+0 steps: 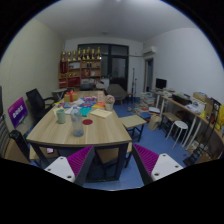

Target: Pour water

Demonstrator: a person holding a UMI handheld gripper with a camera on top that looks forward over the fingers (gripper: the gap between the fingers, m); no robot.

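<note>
A wooden table [80,132] stands beyond my fingers, across a stretch of blue floor. On it stand a clear cup or bottle [78,125] near the front, another pale container [60,115] to its left, and several small coloured items [88,101] farther back. My gripper [111,165] is open, its magenta pads [73,160] spread wide with nothing between them. It is well short of the table and touches nothing.
Dark chairs [40,100] stand left of the table, and a wooden chair [133,122] at its right. A desk with a monitor [160,86] and white stools [178,122] line the right wall. Shelves [80,65] fill the back wall. Blue floor [110,170] lies between me and the table.
</note>
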